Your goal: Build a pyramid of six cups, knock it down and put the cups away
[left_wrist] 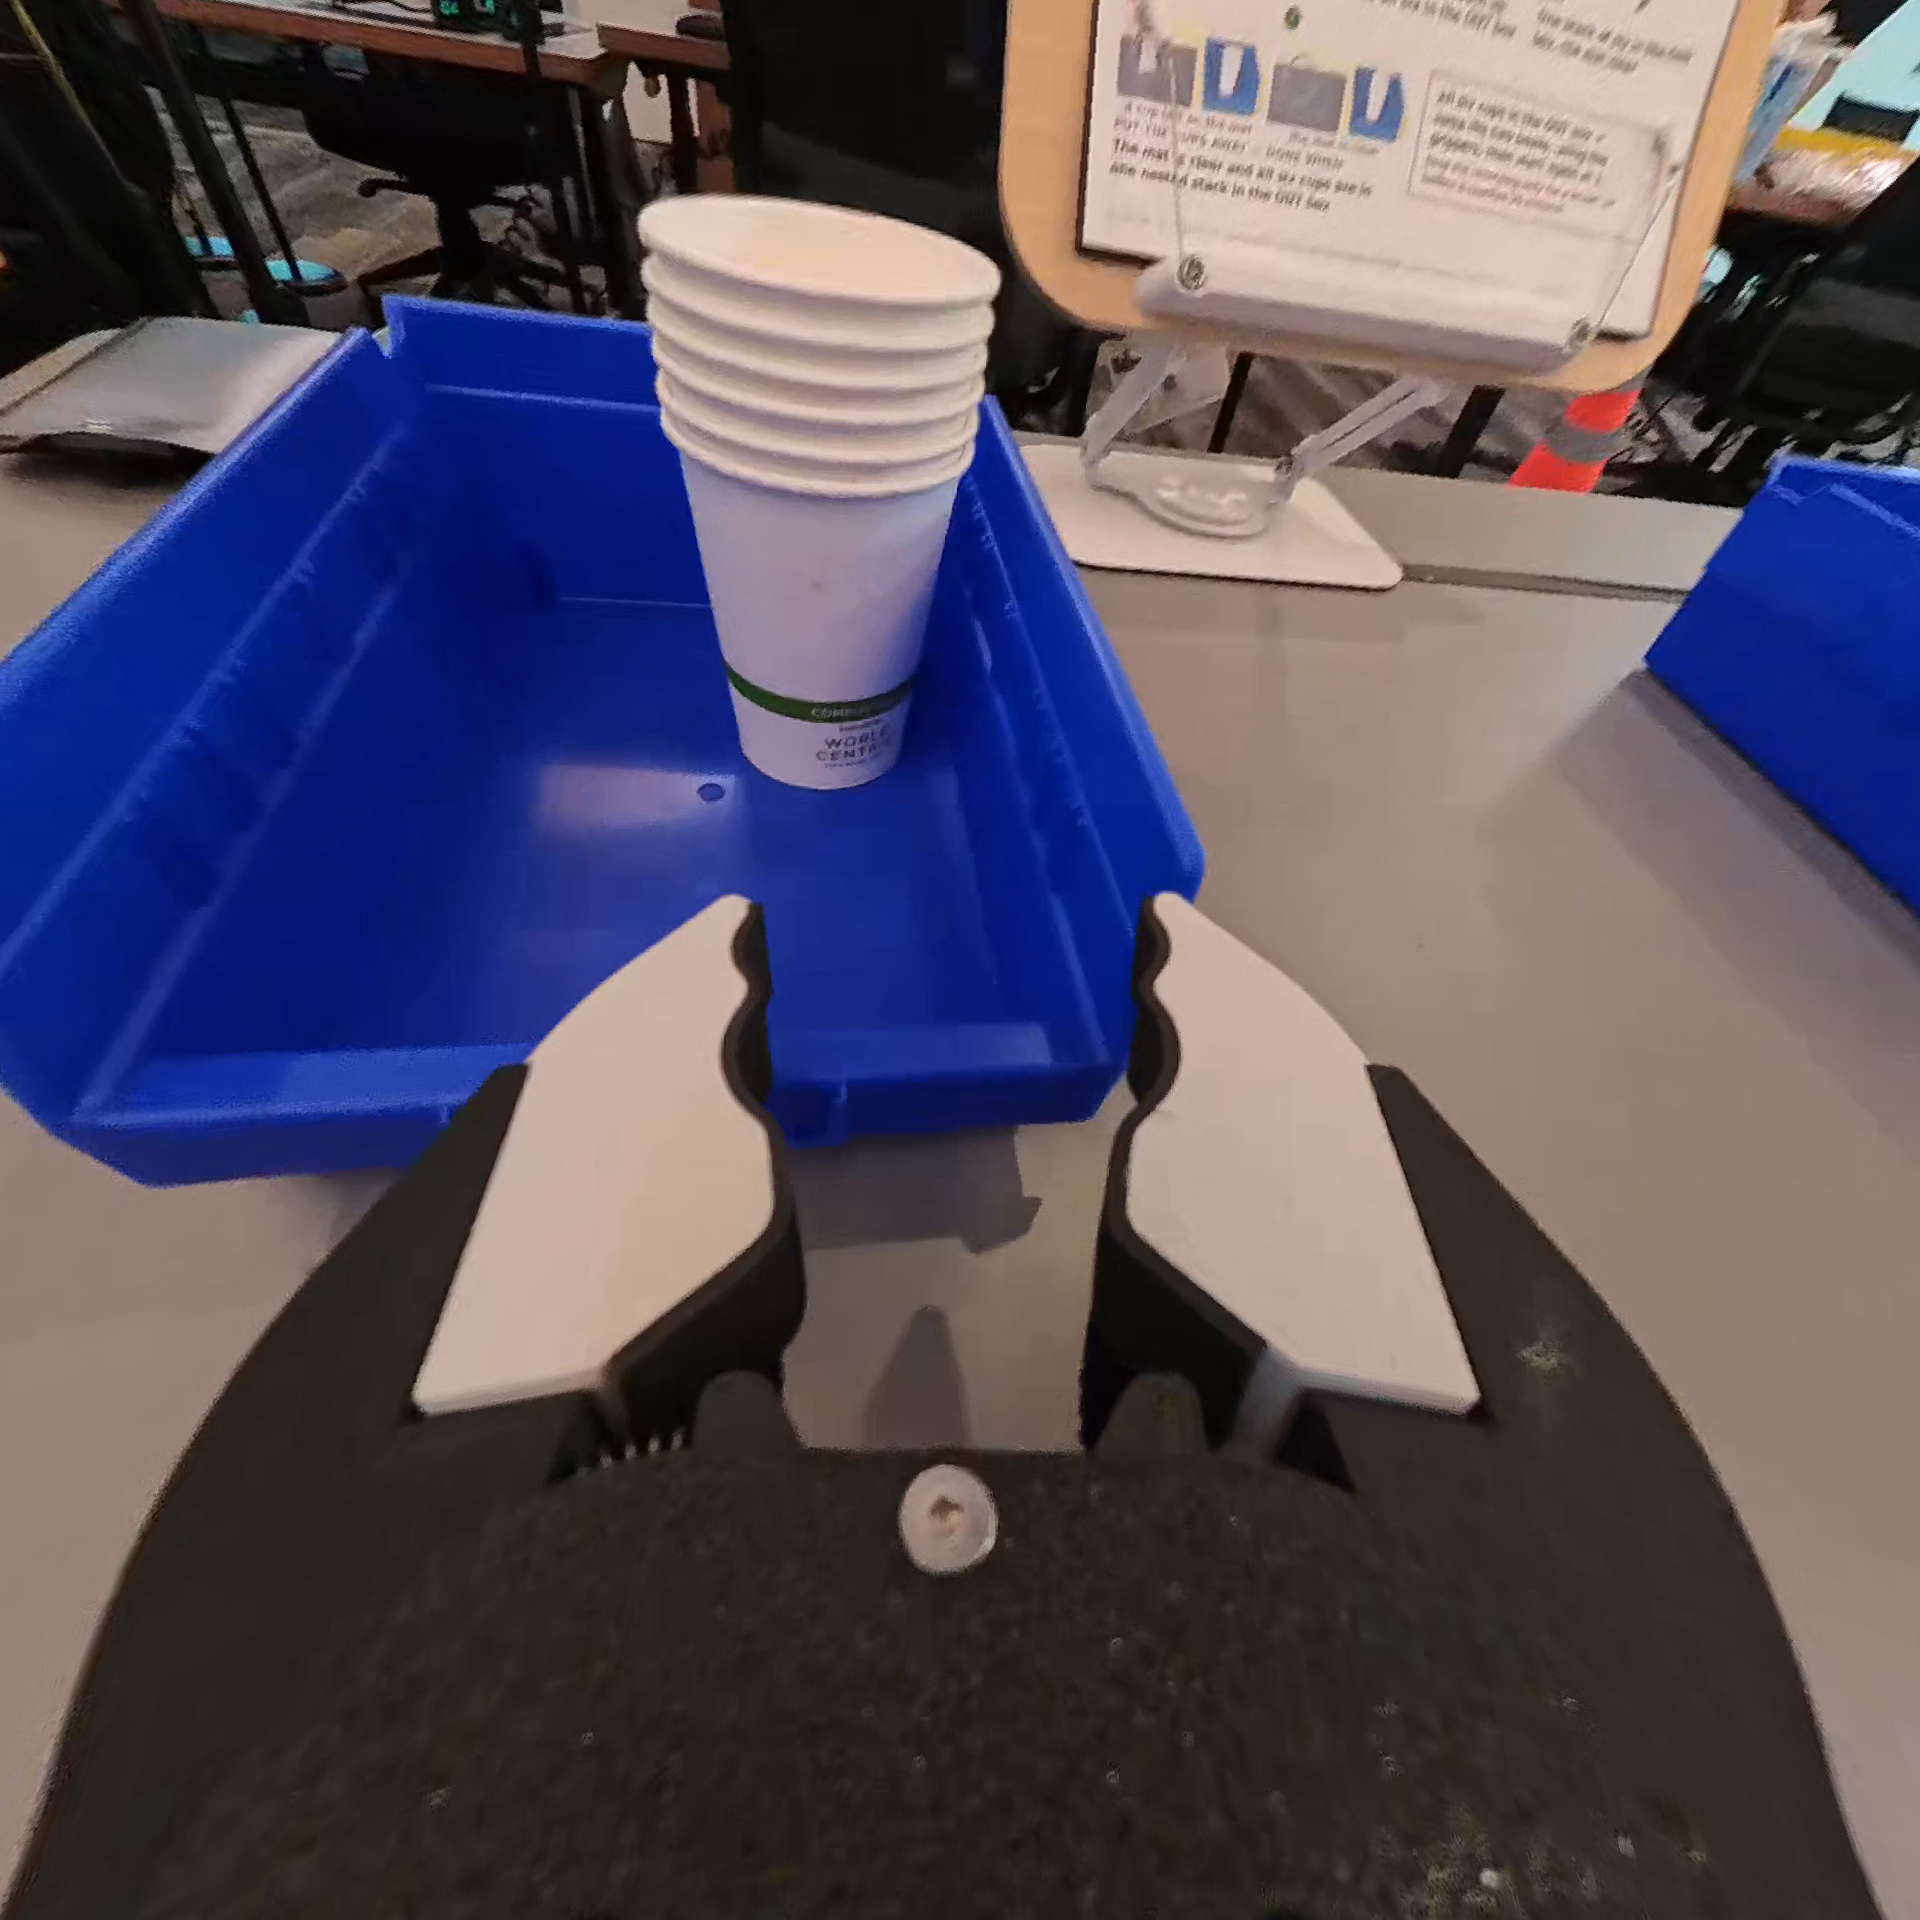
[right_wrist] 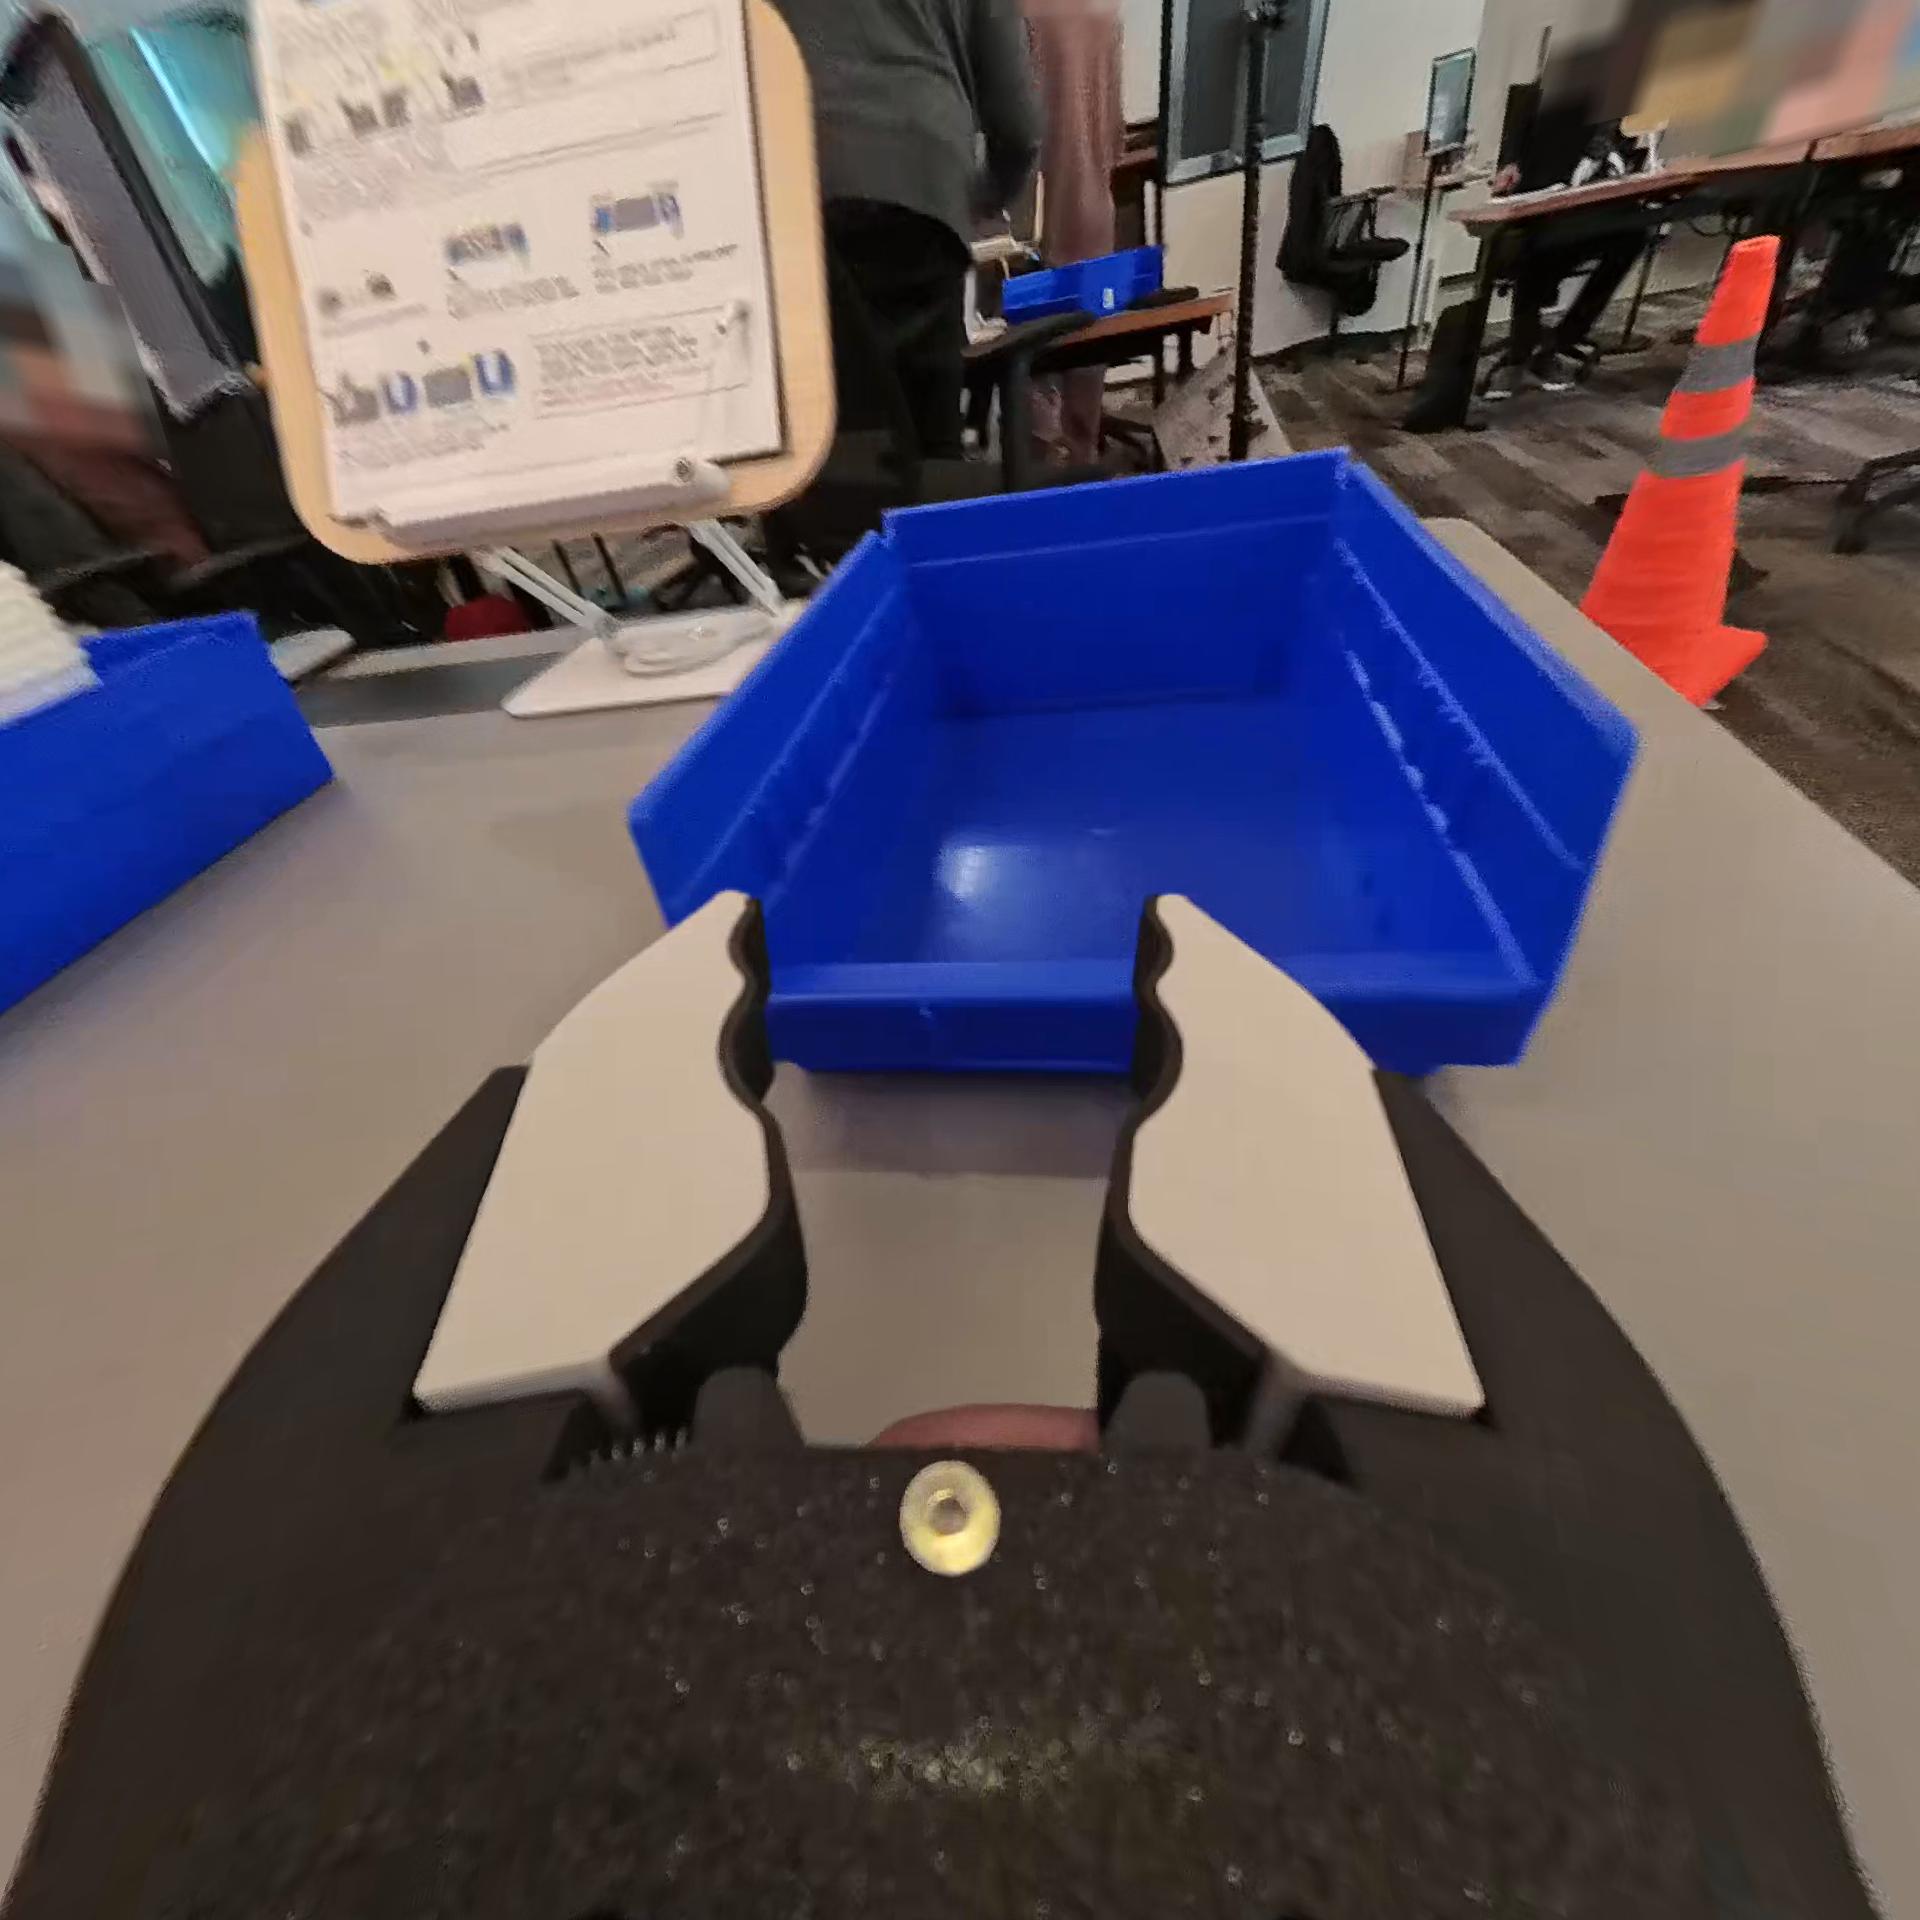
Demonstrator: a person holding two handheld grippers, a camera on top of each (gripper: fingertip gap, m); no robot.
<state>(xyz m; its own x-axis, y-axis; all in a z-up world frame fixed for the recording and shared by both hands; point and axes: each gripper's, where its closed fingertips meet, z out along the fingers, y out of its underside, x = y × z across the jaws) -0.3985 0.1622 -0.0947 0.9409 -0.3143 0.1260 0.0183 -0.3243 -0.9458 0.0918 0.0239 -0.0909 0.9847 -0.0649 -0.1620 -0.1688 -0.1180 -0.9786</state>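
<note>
A nested stack of several white paper cups [left_wrist: 821, 488] stands upright in the left blue bin [left_wrist: 260, 727], near its right wall. My left gripper [left_wrist: 951, 925] is open and empty, over the bin's front right corner, short of the stack. My right gripper [right_wrist: 951, 925] is open and empty, at the front wall of the second blue bin [right_wrist: 1507, 727], which holds nothing. In the right wrist view the left bin [right_wrist: 135, 769] shows at the left edge with a bit of the cup stack [right_wrist: 31, 644] above it.
Both bins sit on a grey table [left_wrist: 1455, 935]. An instruction board on a white stand [left_wrist: 1382, 187] is at the table's back edge between the bins; it also shows in the right wrist view [right_wrist: 530, 260]. An orange traffic cone [right_wrist: 1694, 488] stands on the floor at right. A person stands behind the board.
</note>
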